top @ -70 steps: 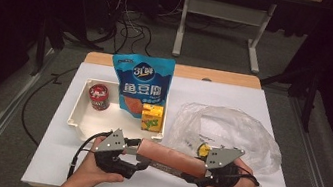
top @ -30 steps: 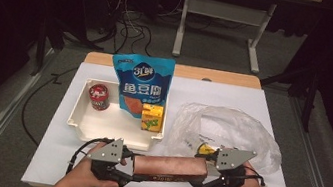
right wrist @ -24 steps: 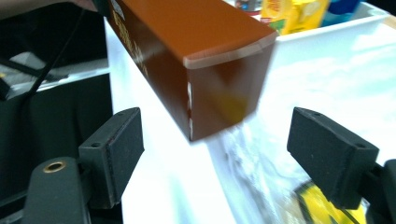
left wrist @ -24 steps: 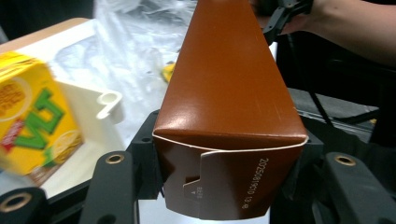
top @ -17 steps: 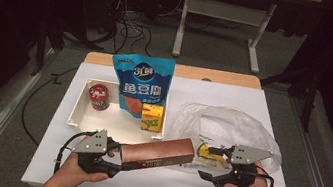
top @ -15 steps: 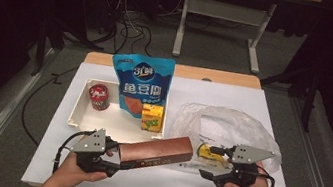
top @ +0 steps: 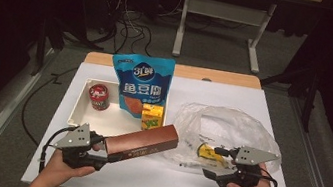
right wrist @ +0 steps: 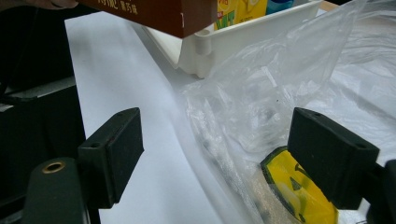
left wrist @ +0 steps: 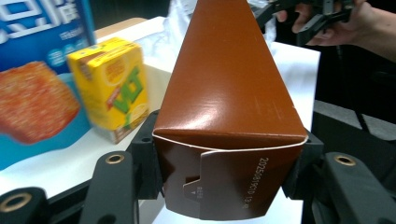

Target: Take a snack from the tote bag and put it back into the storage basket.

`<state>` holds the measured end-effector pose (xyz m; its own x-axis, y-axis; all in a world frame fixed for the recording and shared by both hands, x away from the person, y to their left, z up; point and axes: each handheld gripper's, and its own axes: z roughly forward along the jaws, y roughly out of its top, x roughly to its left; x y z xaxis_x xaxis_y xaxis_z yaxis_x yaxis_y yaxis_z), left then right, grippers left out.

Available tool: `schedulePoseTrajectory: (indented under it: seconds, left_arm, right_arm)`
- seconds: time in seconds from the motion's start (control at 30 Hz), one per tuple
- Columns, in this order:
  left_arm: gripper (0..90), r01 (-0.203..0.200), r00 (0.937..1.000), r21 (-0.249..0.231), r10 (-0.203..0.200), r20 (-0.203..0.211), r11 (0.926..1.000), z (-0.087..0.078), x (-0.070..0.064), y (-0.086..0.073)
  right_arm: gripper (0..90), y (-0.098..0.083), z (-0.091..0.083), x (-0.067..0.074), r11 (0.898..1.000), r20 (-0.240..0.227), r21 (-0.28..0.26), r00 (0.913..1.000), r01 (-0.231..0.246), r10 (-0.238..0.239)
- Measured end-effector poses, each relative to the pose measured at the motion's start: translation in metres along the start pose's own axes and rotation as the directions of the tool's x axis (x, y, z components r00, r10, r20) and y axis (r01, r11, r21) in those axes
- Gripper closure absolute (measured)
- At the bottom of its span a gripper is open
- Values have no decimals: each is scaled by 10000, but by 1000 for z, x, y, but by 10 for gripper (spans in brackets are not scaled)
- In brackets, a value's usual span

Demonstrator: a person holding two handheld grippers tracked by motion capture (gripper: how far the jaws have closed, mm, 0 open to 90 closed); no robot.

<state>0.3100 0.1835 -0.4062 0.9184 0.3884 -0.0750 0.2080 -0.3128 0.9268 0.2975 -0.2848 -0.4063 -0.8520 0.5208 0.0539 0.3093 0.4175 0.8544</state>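
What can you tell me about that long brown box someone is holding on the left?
The brown box is a long, glossy cardboard carton with a tucked end flap bearing small printed digits. The left gripper clamps that end between its black jaws. The box slants away from the gripper towards the clear plastic bag, its far end over the white tray, near the yellow juice carton.

The table (top: 274,103) carries a white tray (top: 82,105) ahead of the left jaws, a blue snack bag (top: 143,82) propped beyond them, and a crumpled clear plastic bag (top: 229,129) touching the right jaws, which rest on it.
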Motion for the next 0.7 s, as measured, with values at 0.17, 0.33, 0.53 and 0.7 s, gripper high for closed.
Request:
schedulePoseTrajectory:
  seconds: [0.17, 0.33, 0.53, 0.7]
  left_arm:
    - [446, 114, 9995, -182, -119, -287, 9998, -9, 6, -1]
    - [446, 271, 9963, -138, -282, -812, 9995, -21, 16, -7]
    - [446, 432, 9935, -24, -432, -1053, 9991, -26, 23, -12]
    - [446, 633, 9909, 125, -614, -1194, 9979, -28, 29, -18]
  right_arm:
    - [186, -2, 0, 0, 10000, 73, 69, 10000, -9, 8]
    - [188, -3, -1, -1, 10000, 95, 59, 9999, -50, 50]
    - [190, -4, -2, -1, 9999, 108, 32, 9999, -102, 102]
    - [189, -4, 0, -1, 9999, 83, 66, 9999, -94, 93]
